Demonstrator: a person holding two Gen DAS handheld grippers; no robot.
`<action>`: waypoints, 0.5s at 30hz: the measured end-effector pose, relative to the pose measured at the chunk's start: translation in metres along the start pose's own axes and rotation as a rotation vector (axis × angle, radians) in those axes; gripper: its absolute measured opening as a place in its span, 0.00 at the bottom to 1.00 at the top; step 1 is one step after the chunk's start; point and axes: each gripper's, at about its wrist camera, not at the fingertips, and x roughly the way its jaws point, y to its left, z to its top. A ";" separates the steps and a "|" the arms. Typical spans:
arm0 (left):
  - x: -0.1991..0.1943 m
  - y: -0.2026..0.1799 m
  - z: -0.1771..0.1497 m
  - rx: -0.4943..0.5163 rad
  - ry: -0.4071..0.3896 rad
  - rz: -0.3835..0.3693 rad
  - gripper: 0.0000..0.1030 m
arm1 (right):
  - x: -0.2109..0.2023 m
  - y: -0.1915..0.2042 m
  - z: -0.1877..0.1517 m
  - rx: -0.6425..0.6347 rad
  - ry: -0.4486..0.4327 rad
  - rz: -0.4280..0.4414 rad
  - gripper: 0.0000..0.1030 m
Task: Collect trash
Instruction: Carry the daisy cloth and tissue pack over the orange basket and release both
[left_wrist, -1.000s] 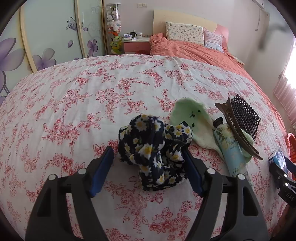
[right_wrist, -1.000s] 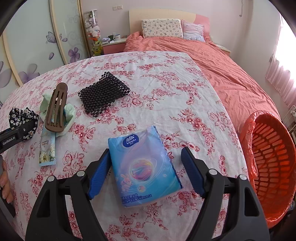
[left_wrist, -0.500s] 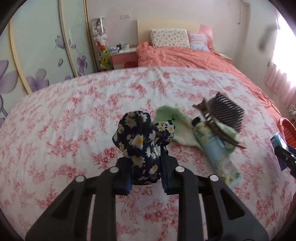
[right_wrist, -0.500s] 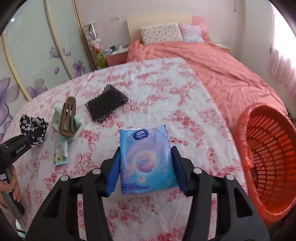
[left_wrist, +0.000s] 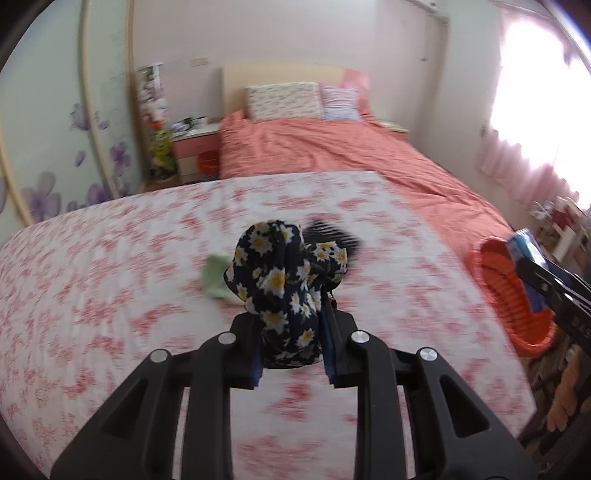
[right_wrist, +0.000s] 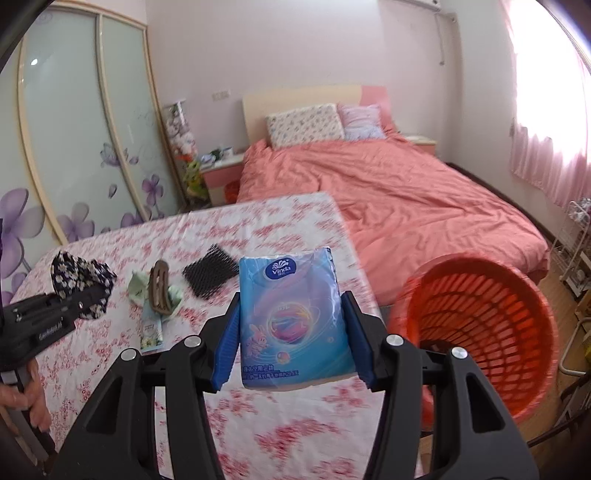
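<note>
Your left tongs (left_wrist: 291, 360) are pinching the dark navy, daisy-printed fabric scrunchie (left_wrist: 286, 280), held up above the red-and-white floral sheet on the table (left_wrist: 110, 280). Your right tongs (right_wrist: 293, 343) are pressed against both long sides of the blue plastic-wrapped pack of Vinda tissues (right_wrist: 293, 321), lifted clear of the sheet, just beside the round orange plastic lattice basket (right_wrist: 480, 332) that stands off the table's right edge.

The scrunchie looks light, soft and floppy; it will sag and could slip, so keep the grip deep in the bunched middle, as you have it. The tissue pack looks light and squashy with a slick wrapper; squeezing across its width near the lower half seems right, though too hard a pinch would crumple it.

By count, from the right wrist view: one scrunchie, one tissue pack, one basket. On the sheet lie one black bristled plastic pad (right_wrist: 210, 275), one brown plastic hair claw (right_wrist: 159, 288) resting on one pale green cloth (right_wrist: 137, 290), and one pale floral tube (right_wrist: 150, 328) beneath them.
</note>
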 end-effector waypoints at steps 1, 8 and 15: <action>-0.003 -0.012 0.002 0.015 -0.008 -0.020 0.24 | -0.004 -0.005 0.001 0.005 -0.009 -0.012 0.51; -0.010 -0.100 0.015 0.093 -0.047 -0.192 0.24 | -0.027 -0.066 0.007 0.085 -0.064 -0.093 0.51; 0.009 -0.197 0.028 0.176 -0.046 -0.376 0.25 | -0.031 -0.134 0.003 0.210 -0.079 -0.147 0.51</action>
